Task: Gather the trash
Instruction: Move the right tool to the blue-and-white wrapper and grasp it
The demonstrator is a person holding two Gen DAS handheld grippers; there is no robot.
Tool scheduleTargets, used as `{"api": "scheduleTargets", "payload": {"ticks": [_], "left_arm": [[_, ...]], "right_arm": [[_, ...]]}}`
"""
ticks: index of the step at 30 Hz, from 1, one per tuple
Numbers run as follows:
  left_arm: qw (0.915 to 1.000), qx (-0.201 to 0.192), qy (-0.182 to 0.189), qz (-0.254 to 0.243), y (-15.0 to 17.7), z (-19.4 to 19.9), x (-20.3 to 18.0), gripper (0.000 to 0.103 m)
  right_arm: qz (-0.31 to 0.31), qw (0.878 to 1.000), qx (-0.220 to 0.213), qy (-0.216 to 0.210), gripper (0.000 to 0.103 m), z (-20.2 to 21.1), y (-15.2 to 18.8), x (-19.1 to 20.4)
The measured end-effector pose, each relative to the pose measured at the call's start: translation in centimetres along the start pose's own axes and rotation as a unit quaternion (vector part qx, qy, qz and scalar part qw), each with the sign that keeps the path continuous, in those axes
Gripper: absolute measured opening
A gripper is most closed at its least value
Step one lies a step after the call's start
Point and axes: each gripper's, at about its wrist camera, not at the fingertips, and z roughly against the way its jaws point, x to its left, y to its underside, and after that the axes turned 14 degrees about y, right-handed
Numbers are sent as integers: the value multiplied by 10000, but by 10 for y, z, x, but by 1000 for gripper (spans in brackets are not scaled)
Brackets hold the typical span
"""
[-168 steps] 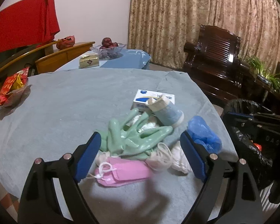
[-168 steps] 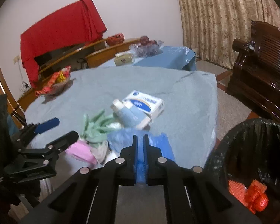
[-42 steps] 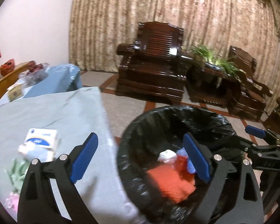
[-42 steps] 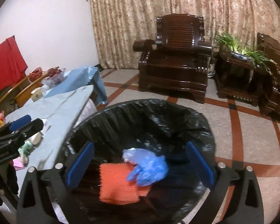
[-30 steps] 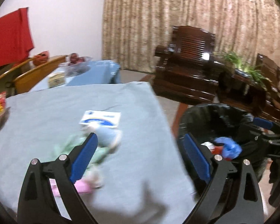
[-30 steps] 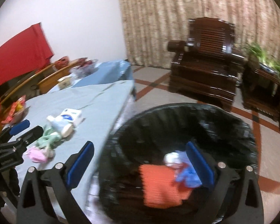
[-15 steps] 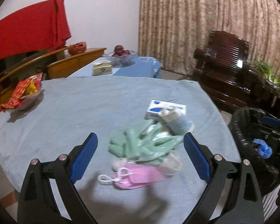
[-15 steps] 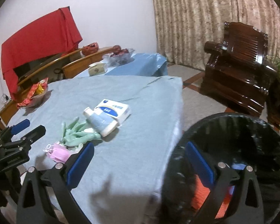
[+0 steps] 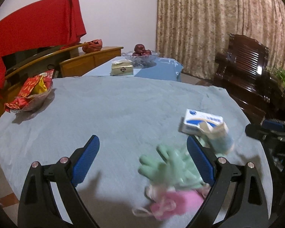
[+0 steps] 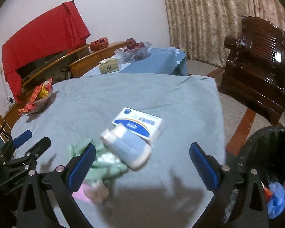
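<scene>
A pile of trash lies on the grey-blue tablecloth (image 9: 114, 114): green rubber gloves (image 9: 167, 169), a pink face mask (image 9: 172, 205), a blue bottle with a white cap (image 9: 218, 138) and a white-and-blue box (image 9: 201, 123). My left gripper (image 9: 142, 159) is open, low over the cloth, its right finger beside the gloves. My right gripper (image 10: 142, 161) is open too, with the bottle (image 10: 127, 148) and box (image 10: 140, 123) between and beyond its fingers. The black-lined trash bin (image 10: 275, 152) stands at the right, holding a blue glove (image 10: 275, 197).
A bowl of red snack packets (image 9: 30, 95) sits at the cloth's far left. Behind are a blue-covered table (image 9: 157, 70) with a fruit bowl (image 9: 140, 54) and tissue box (image 9: 121, 69), a wooden sideboard with red cloth (image 9: 38, 32), and dark wooden armchairs (image 10: 256, 60) at right.
Both grippers have swung back from over the bin to the table. The blue glove the right gripper held earlier now lies in the bin. Both stay open.
</scene>
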Motion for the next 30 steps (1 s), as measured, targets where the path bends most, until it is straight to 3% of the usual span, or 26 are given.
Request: {"api": "scheduleTargets", "payload": {"ticks": [9, 21, 30], "left_arm": [[10000, -17, 1, 54, -5, -14, 8, 90], [9998, 171, 63, 108, 11, -26, 7, 90], [9996, 252, 66, 128, 20, -22, 10, 90]], "right_arm": [[121, 9998, 176, 50, 97, -34, -11, 22], [253, 9970, 661, -298, 96, -45, 14, 20], [62, 9937, 852, -720, 80, -46, 16, 14]]}}
